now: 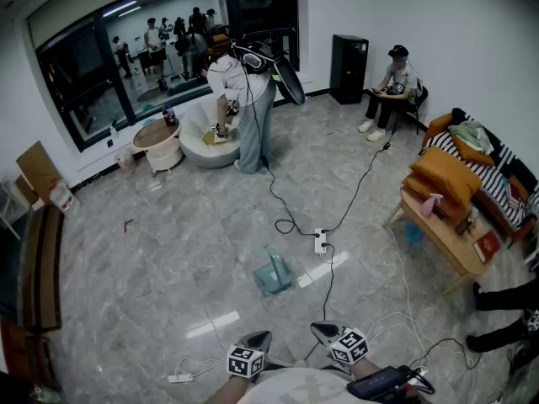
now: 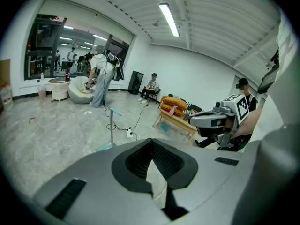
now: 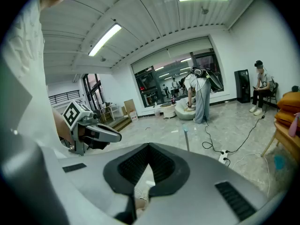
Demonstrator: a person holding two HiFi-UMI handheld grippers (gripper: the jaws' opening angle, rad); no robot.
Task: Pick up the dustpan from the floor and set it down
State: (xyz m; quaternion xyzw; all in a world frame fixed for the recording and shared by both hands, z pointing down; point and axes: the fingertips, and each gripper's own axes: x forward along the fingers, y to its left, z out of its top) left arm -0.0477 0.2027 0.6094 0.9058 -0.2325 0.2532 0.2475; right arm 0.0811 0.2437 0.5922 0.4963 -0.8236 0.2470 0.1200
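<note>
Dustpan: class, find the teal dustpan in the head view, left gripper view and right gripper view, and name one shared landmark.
Head view: dustpan lying just below centre.
Left gripper view: dustpan left of centre, handle upright.
Right gripper view: only the dustpan handle shows, right of centre.
Shared landmark: the white power strip close by it.

Grey left tool [image 1: 263, 337], right tool [image 1: 317, 327]; black-white marker cubes [image 1: 245, 361]
</note>
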